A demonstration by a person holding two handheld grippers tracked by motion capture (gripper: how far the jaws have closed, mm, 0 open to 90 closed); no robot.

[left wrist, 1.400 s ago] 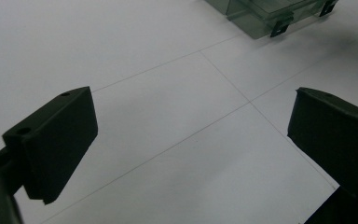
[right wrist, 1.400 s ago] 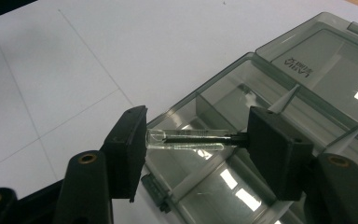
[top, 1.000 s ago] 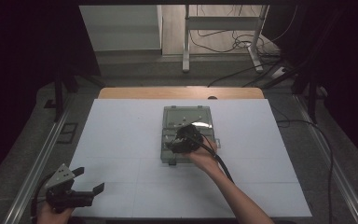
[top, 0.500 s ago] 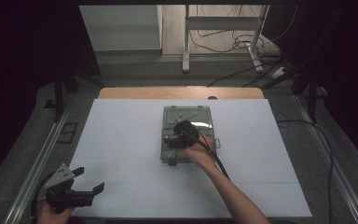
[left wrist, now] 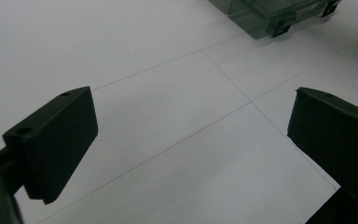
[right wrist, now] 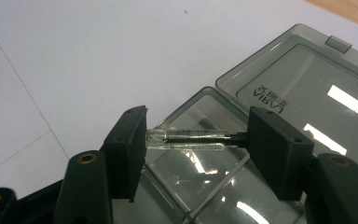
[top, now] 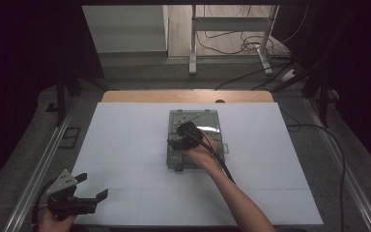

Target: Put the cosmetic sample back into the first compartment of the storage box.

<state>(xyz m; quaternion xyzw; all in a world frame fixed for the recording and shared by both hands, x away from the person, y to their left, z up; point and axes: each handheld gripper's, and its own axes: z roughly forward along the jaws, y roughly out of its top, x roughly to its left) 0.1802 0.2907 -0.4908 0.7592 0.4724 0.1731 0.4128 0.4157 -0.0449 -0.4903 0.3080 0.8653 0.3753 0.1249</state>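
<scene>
Right hand-held gripper point(right wrist: 196, 140) clamps a small glass tube point(right wrist: 189, 139) end to end.
Held above the open plastic case point(top: 207, 123), desk point(top: 125, 140) centre; left hand-held gripper point(top: 91, 186) gapes wide, empty, at 7 o'clock.

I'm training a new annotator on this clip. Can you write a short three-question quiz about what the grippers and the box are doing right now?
1. True or false: the left gripper holds a glass tube.
2. What is clamped end to end in the right gripper?
A. a screw
B. a small clear tube
C. a coin
3. Fill in: the smoky plastic box on the white table has its lid ____.

Key:
1. False; its jaws stand wide apart over bare table.
2. B; the tube has a dark rod inside.
3. open, laid back flat.
</scene>
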